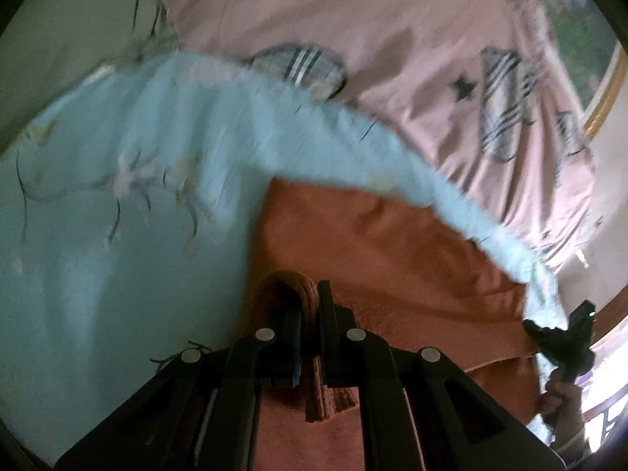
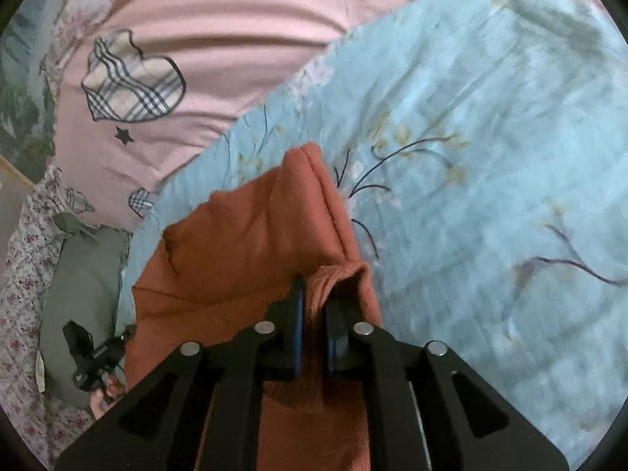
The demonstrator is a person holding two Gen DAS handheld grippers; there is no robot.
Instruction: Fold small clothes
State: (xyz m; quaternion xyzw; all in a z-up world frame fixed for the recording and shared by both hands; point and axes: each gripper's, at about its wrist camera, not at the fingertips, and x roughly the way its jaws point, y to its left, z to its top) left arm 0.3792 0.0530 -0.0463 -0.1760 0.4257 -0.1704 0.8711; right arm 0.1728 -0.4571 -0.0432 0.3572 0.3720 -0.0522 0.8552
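Left gripper (image 1: 310, 306), low in the centre of its own frame, is clamped on a ribbed edge of the rust garment (image 1: 392, 243), which bunches up between its fingers and hangs on below them. Right gripper (image 2: 312, 298) does likewise at the bottom centre of the right wrist frame, its jaws pinching another ribbed edge, perhaps a hem or cuff. The garment is lifted between the two, sagging in loose folds over the blue floral sheet (image 2: 471, 157), with one doubled corner peaking near the middle of that frame. A pink quilt (image 2: 219, 19) with plaid patches fills the upper left there, and a grey-green cloth (image 2: 78, 274) lies at the lower left beside a flowered fabric (image 2: 19, 274). Each camera catches the opposite gripper small at its frame edge, so the hands are well apart. Judging by this, the fold looks early or midway: the piece is held by two edges but no neat flat rectangle shows, and whether any crease is already made cannot be told. Laying it down, squaring it and any other clothes seem to remain.
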